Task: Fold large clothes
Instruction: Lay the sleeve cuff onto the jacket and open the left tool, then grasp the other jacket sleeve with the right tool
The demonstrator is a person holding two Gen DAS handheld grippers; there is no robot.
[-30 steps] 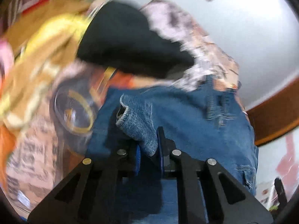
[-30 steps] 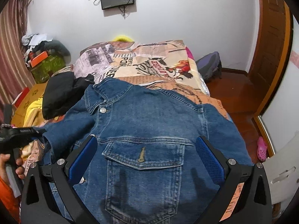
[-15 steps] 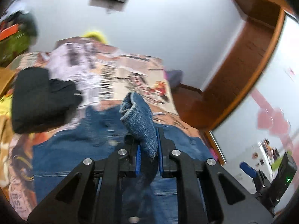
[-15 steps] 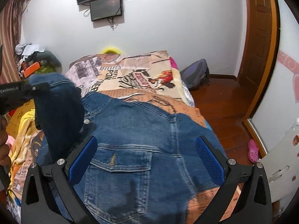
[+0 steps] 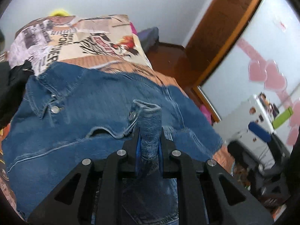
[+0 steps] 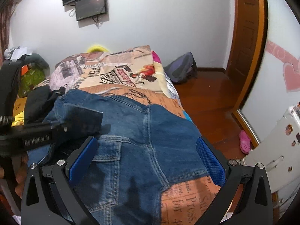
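A blue denim jacket [image 5: 78,123] lies spread front-up on the bed, collar toward the far end; it also shows in the right wrist view [image 6: 150,135]. My left gripper [image 5: 149,142] is shut on the jacket's sleeve cuff [image 5: 148,118] and holds it above the jacket's chest. In the right wrist view the left gripper [image 6: 75,125] hangs over the jacket's left side with the sleeve folded across. My right gripper [image 6: 146,161] is open and empty, above the jacket's lower right part.
The bed has a printed newspaper-pattern cover [image 6: 120,71]. A black garment [image 6: 37,101] lies at the jacket's left. A backpack [image 6: 181,69] sits on the wooden floor [image 6: 211,97] by the door. A white fridge [image 6: 277,153] stands at right.
My left gripper has carried the sleeve cuff rightward and down over the jacket's front. The right gripper has stayed open, shifted slightly toward the jacket's right side.
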